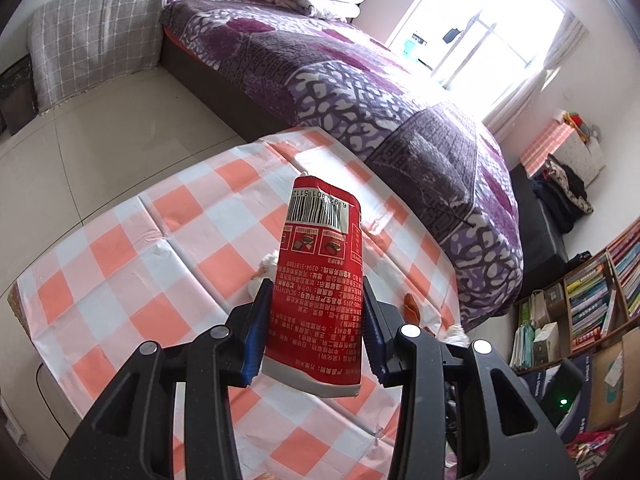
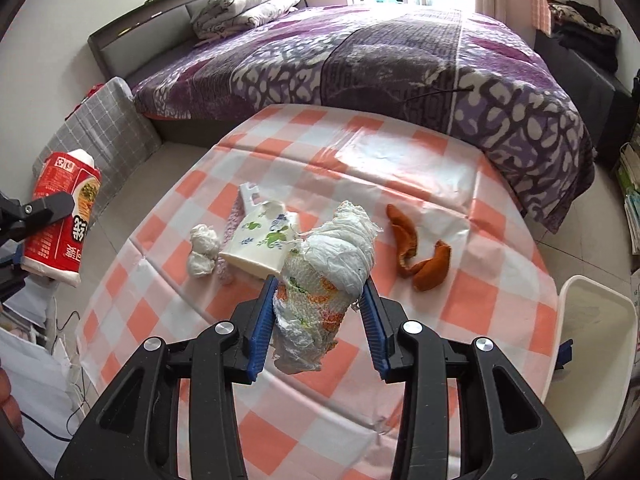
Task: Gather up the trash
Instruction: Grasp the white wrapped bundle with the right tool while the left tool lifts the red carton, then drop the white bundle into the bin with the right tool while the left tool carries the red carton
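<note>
Your left gripper (image 1: 314, 328) is clamped on a red paper cup (image 1: 320, 280), blue pads pressed against both its sides, barcode end pointing away from you, white rim toward the camera. The cup hangs in the air above the checked tablecloth (image 1: 140, 264). From your right wrist camera you see that same cup (image 2: 64, 216) off to the left, past the table edge and over the floor, a black finger across its middle.

Your right gripper (image 2: 318, 320) grips a crumpled wad of tissue (image 2: 328, 268), white with orange and green print, squeezed between the blue pads and lifted clear of the cloth. No earlier view here, so just take it as a firm pinch.

Just beyond that wad, on the table, lies a flattened paper cup with a green and blue floral print (image 2: 262, 244), tipped on its side. Touching its left side is a pinkish knitted strip (image 2: 236, 224), and beside that sit two small white tissue balls (image 2: 202, 250), one against the other. To the right of the wad, well apart from the floral cup, curl pieces of orange peel (image 2: 420, 256).

At the right edge of the table stands a white bin (image 2: 592, 364), rim just beside the cloth.

Farther back runs the bed with its purple patterned blanket (image 2: 380, 64), folded bedding (image 2: 248, 0) at its head, and bright window (image 1: 492, 28) beyond.
</note>
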